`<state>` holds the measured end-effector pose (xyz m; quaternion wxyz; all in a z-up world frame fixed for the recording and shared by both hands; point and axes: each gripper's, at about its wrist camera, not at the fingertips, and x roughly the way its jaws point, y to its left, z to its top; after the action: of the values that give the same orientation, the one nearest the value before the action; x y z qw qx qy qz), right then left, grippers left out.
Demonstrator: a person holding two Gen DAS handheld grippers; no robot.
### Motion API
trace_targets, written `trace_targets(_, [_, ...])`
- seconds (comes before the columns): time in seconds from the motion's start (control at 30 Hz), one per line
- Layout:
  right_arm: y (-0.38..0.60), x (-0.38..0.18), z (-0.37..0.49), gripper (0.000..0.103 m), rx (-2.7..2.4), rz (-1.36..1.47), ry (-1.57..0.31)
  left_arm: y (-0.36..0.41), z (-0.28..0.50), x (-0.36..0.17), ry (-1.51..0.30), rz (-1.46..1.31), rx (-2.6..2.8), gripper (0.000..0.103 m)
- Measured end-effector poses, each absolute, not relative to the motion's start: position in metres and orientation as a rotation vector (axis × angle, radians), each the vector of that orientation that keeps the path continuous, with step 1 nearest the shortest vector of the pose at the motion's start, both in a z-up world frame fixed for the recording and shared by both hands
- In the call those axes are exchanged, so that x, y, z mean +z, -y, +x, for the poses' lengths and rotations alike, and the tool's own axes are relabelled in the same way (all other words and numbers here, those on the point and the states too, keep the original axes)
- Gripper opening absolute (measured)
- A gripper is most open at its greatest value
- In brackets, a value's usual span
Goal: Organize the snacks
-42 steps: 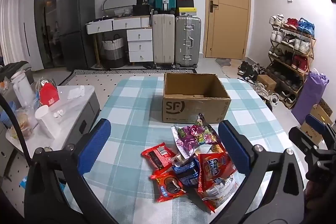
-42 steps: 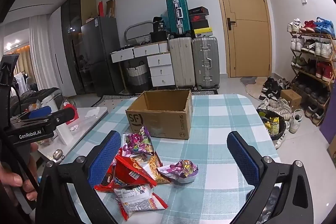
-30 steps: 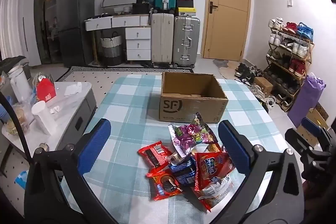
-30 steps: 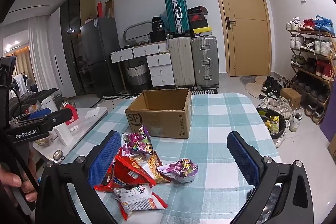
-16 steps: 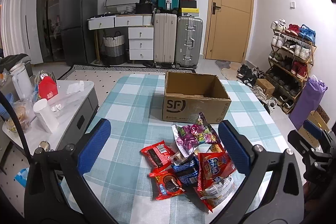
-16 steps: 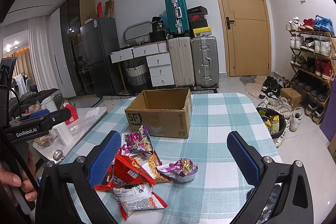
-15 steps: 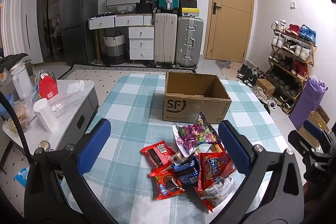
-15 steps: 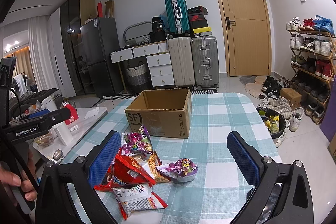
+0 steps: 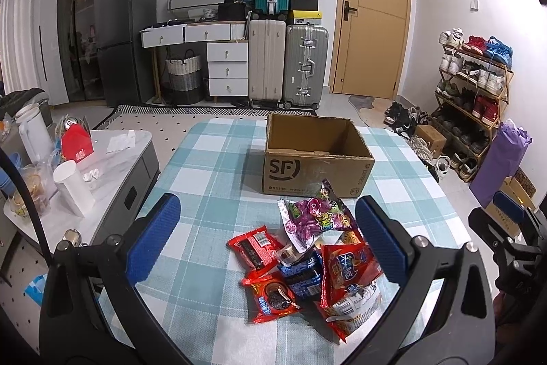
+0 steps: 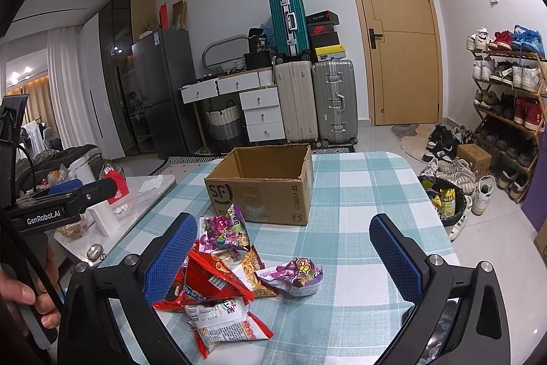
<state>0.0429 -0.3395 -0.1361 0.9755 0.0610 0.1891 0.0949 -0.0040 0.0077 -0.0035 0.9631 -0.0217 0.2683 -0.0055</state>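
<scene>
Both grippers hover level above the near edge of the checked tablecloth [image 9: 212, 159], fingers spread wide and holding nothing. Left gripper [image 9: 266, 238] frames the snack packets [image 9: 307, 259]; right gripper [image 10: 283, 252] sits beside it, over a purple packet [image 10: 294, 272]. Behind the pile stands the open SF cardboard box [image 9: 314, 159], upright, just beside the nearest packet.

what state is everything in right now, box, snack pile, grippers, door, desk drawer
cardboard box: open-topped, upright, nothing visible inside
snack pile: loose heap on the table, outside the box
purple packet: lying on the table at the pile's edge
left gripper: open, holding nothing
right gripper: open, holding nothing
door: closed
top-left desk drawer: pulled partly out
</scene>
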Motion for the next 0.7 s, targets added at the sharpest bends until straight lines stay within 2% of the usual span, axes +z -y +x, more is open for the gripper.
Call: trace_targets(0.7, [0.3357,-0.1404,0.0412,0.103,0.198,0.125,-0.382,-0.0116,-0.0022,-0.0098,-0.56,-0.055,-0.014,0.102])
